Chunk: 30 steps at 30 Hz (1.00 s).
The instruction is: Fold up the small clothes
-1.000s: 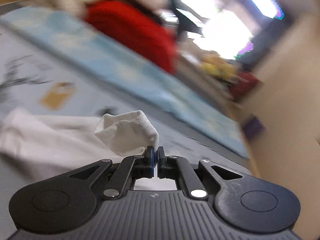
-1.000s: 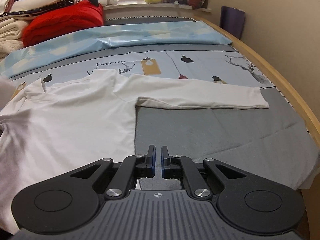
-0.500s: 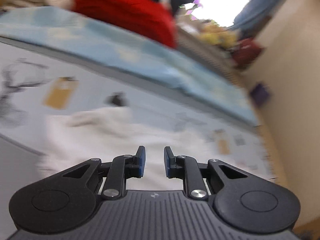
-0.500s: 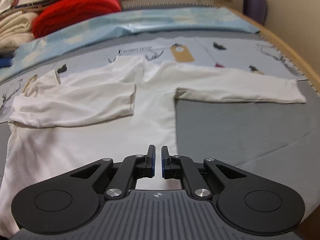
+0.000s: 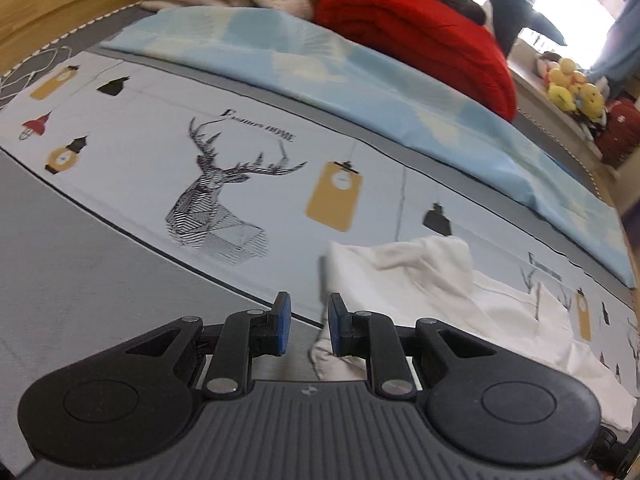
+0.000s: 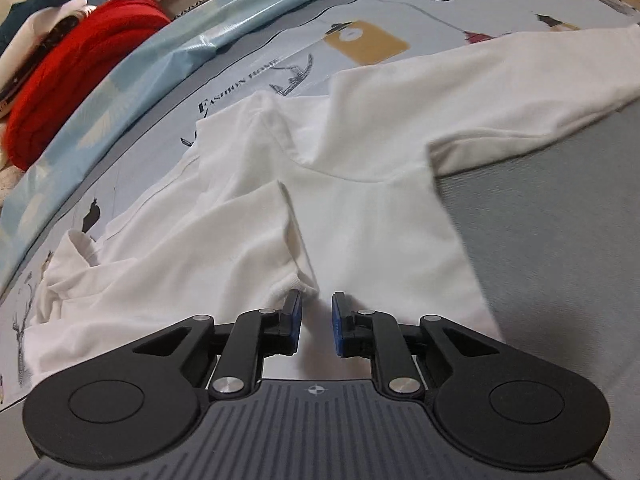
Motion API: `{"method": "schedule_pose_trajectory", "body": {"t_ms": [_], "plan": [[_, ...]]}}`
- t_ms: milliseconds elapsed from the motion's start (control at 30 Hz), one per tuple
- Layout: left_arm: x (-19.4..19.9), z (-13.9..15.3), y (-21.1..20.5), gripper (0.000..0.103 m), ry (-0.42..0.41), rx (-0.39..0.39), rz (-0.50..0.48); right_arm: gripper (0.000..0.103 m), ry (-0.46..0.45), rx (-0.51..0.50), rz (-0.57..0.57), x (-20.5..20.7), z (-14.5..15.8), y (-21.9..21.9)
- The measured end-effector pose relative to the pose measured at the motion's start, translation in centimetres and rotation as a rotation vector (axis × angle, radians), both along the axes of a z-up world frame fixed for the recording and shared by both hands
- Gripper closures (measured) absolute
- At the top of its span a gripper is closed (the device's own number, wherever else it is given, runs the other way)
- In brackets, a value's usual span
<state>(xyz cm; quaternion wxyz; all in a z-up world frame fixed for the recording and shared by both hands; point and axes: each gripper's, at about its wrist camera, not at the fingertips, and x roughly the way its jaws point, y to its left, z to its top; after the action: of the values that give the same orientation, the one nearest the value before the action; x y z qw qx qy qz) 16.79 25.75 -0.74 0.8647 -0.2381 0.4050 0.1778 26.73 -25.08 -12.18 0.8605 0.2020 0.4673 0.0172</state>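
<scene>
Right wrist view: right tool (image 6: 316, 322) apart over folded sleeve cuff (image 6: 298, 280) of white long-sleeved shirt (image 6: 372, 216); snagged cuff risks unfolding. Left tool (image 5: 306, 326) apart, empty.

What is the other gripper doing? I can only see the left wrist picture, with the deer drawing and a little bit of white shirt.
Observer: The right gripper is open and holds nothing. Its tips are just by the cuff end of a folded sleeve, which lies across the front of the white shirt.
Operator: Is the other sleeve folded over too?
Observer: No. The other sleeve lies stretched out flat to the right, with its lower edge on the grey sheet.
</scene>
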Motion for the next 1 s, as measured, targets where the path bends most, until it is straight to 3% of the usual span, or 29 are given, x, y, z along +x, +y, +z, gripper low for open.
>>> {"method": "schedule_pose_trajectory", "body": {"t_ms": [67, 167, 267, 300, 367, 433, 467, 500, 567, 600, 833, 933, 1000], "plan": [[0.1, 0.0, 0.2, 0.080, 0.007, 0.007, -0.001, 0.086, -0.016, -0.020, 0.021, 0.5, -0.1, 0.8], [0.6, -0.3, -0.2, 0.077, 0.017, 0.016, -0.016, 0.097, -0.060, -0.073, 0.056, 1.0, 0.0, 1.8], [1.6, -1.2, -0.6, 0.077, 0.026, 0.011, -0.022, 0.100, -0.149, -0.070, 0.068, 1.3, 1.7, 2.2], [2.0, -1.6, -0.8, 0.077, 0.026, 0.013, -0.026, 0.101, -0.201, -0.059, 0.061, 1.1, 2.9, 2.0], [2.7, -2.2, -1.1, 0.077, 0.029, 0.018, -0.037, 0.101, -0.397, -0.040, 0.042, -0.2, 6.9, 1.1], [3.4, -3.0, -1.2, 0.077, 0.035, 0.008, -0.041, 0.101, -0.540, -0.088, -0.001, -1.5, 9.4, -0.2], [3.7, -3.4, -1.3, 0.077, 0.022, 0.002, -0.045, 0.101, -0.534, -0.114, -0.037, -1.4, 9.4, -1.1], [4.1, -3.9, -1.4, 0.077, 0.023, -0.004, -0.046, 0.101, -0.472, -0.131, -0.078, -0.6, 8.4, -2.2], [4.8, -4.6, -1.6, 0.077, 0.019, -0.033, -0.050, 0.101, -0.268, -0.106, -0.106, 1.6, 4.8, -4.4], [5.1, -4.9, -1.7, 0.074, -0.006, -0.051, -0.059, 0.101, -0.207, -0.093, -0.101, 2.3, 3.3, -5.2], [7.9, -7.3, -2.1, 0.066, -0.028, -0.146, -0.054, 0.100, -0.169, -0.126, -0.059, 3.7, 2.2, -6.2], [9.2, -8.6, -1.4, 0.059, -0.045, -0.188, -0.028, 0.103, -0.105, -0.226, -0.097, 3.9, 1.8, -6.2], [10.3, -9.6, -1.0, 0.055, -0.029, -0.220, -0.013, 0.103, -0.071, -0.208, -0.131, 4.0, 1.5, -7.1]]}}
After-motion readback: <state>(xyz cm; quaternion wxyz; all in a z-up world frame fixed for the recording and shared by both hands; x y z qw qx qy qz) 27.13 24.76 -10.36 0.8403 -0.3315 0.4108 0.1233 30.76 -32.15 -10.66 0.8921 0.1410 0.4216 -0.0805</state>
